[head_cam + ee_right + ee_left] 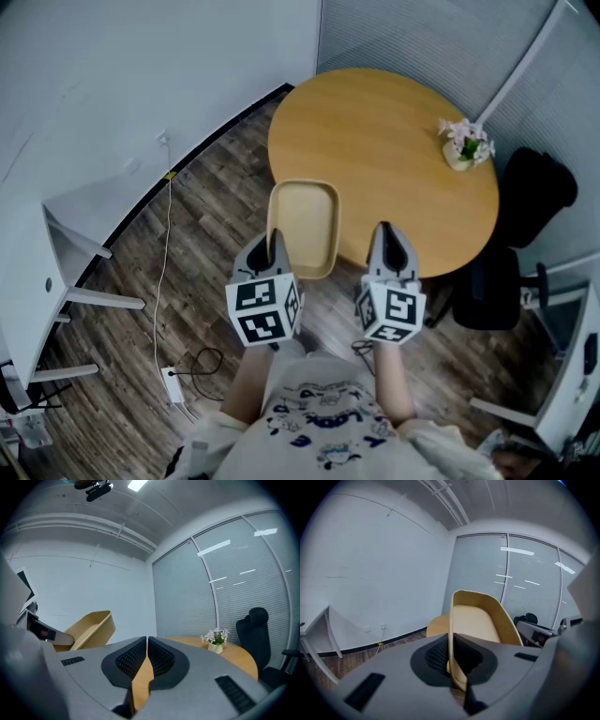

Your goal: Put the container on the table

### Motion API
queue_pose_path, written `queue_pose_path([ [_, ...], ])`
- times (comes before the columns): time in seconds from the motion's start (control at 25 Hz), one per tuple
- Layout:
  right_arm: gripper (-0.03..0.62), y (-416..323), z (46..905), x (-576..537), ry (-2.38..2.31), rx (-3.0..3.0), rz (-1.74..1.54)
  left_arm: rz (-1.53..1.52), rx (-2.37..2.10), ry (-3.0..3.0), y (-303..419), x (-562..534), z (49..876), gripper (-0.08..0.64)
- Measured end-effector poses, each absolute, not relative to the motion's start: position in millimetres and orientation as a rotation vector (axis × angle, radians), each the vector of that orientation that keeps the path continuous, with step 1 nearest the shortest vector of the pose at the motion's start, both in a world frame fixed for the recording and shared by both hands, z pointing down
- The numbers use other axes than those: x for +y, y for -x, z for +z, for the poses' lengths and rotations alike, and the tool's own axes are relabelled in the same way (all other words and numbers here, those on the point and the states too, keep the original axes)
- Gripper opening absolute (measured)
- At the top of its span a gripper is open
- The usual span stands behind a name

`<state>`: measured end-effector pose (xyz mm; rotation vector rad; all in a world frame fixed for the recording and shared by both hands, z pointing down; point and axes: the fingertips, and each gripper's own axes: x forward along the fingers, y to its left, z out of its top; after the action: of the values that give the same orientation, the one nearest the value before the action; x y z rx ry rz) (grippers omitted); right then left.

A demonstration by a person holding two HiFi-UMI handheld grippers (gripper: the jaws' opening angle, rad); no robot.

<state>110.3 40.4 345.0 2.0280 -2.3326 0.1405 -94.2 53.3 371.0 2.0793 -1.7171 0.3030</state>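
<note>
The left tool and right tool are matching grey shells that taper forward, each carrying a white cube printed with black square markers. Their inner pads are black with a fine mesh texture, and dark slots mark the grey shells. The person wears a pale shirt with dark blue print.

Tan container over round wooden table edge, left gripper at its rim, right gripper alongside, potted flowers beyond.
</note>
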Motion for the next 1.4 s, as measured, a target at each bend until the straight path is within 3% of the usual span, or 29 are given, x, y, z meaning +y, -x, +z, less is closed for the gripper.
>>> queue_pose_path([
  [0.64, 0.011, -88, 348, -92, -2.116, -2.210, 0.170, 0.345, -1.600, -2.136, 120, -97, 378, 0.006],
  [1.4, 0.011, -103, 384, -162, -2.100, -2.139, 0.261, 0.428, -1.534, -2.066, 109, -169, 422, 0.006],
])
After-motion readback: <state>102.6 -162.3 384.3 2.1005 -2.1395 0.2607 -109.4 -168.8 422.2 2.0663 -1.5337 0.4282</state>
